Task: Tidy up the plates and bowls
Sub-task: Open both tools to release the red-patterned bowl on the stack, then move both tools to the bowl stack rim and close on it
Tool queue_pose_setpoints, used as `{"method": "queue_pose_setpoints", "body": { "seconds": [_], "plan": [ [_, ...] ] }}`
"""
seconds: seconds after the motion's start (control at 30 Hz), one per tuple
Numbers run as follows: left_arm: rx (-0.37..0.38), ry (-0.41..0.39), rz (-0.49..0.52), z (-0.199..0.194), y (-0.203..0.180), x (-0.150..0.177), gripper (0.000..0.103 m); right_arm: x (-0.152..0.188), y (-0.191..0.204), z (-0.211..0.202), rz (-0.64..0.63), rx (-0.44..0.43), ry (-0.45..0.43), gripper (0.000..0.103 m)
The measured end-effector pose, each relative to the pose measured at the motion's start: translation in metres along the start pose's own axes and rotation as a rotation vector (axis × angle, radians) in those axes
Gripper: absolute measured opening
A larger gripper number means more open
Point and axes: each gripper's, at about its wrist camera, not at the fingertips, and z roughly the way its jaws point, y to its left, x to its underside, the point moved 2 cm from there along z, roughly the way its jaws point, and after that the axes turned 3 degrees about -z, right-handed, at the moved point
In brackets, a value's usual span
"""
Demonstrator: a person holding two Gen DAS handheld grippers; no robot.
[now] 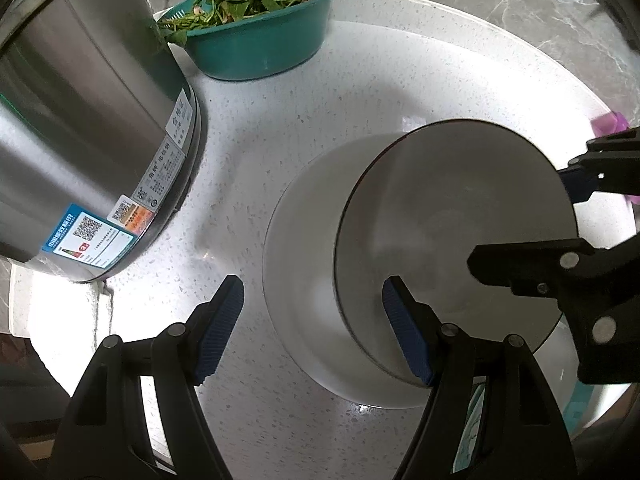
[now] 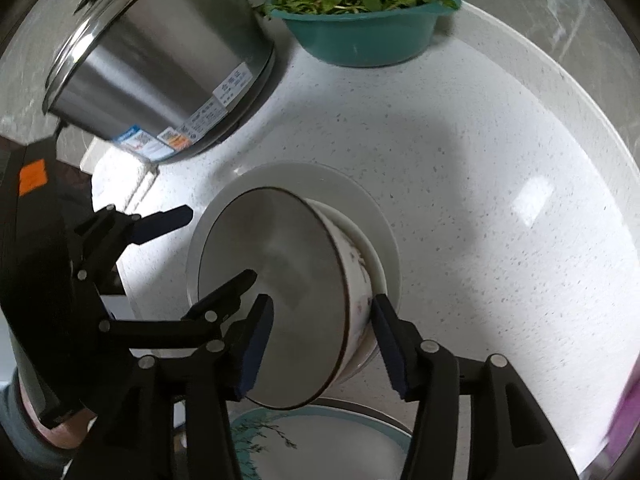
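At frame centre, the bowl [image 2: 280,296] sits stacked on a white plate [image 2: 376,224]. Your right gripper [image 2: 324,344] straddles its rim, apparently unclamped; your left gripper [image 1: 312,328] gapes. Release looks done: lift clear next.

Only printed matter is on the steel cooker [image 1: 88,128] at far left: a blue-edged sticker [image 1: 90,238] with a QR code near its base, a smaller orange-and-white sticker [image 1: 134,216] beside it, and a white strip label [image 1: 168,160] of Chinese characters running up the side. All print is too small and blurred to read. Nothing else carries legible text or numbers.
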Motion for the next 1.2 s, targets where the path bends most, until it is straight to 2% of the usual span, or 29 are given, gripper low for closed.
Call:
{"method": "queue_pose_setpoints", "body": {
  "seconds": [0.07,0.17,0.33,0.43,0.53,0.63,0.77,0.9,1.0,1.2],
  "plan": [
    [0.004,0.003,-0.004,0.002,0.000,0.000,0.071,0.000,0.005,-0.001,-0.035,0.051,-0.001,0.062],
    [0.007,0.004,-0.008,0.002,0.001,0.003,0.071,-0.001,0.012,-0.005,-0.076,0.090,-0.012,0.064],
    [0.022,-0.015,-0.025,-0.005,0.004,0.004,0.071,-0.003,0.005,-0.010,-0.053,0.035,-0.033,0.065],
    [0.050,-0.057,-0.066,-0.021,0.016,0.007,0.071,-0.003,-0.008,-0.030,-0.019,-0.027,-0.101,0.065],
    [0.093,-0.084,-0.118,-0.032,0.036,0.017,0.072,0.003,-0.040,-0.047,0.022,-0.019,-0.159,0.064],
    [0.103,-0.084,-0.161,-0.035,0.050,0.027,0.073,0.013,-0.065,-0.041,0.070,-0.028,-0.132,0.056],
    [0.130,-0.096,-0.200,-0.047,0.064,0.044,0.073,0.031,-0.077,-0.034,0.116,-0.065,-0.135,0.056],
    [0.128,-0.056,-0.186,-0.033,0.062,0.045,0.073,0.035,-0.072,-0.016,0.101,-0.083,-0.086,0.055],
    [0.140,-0.039,-0.175,-0.025,0.056,0.047,0.073,0.034,-0.065,-0.010,0.084,-0.085,-0.075,0.049],
    [0.135,-0.018,-0.159,-0.010,0.054,0.042,0.072,0.026,-0.059,0.001,0.066,-0.072,-0.066,0.050]
  ]
}}
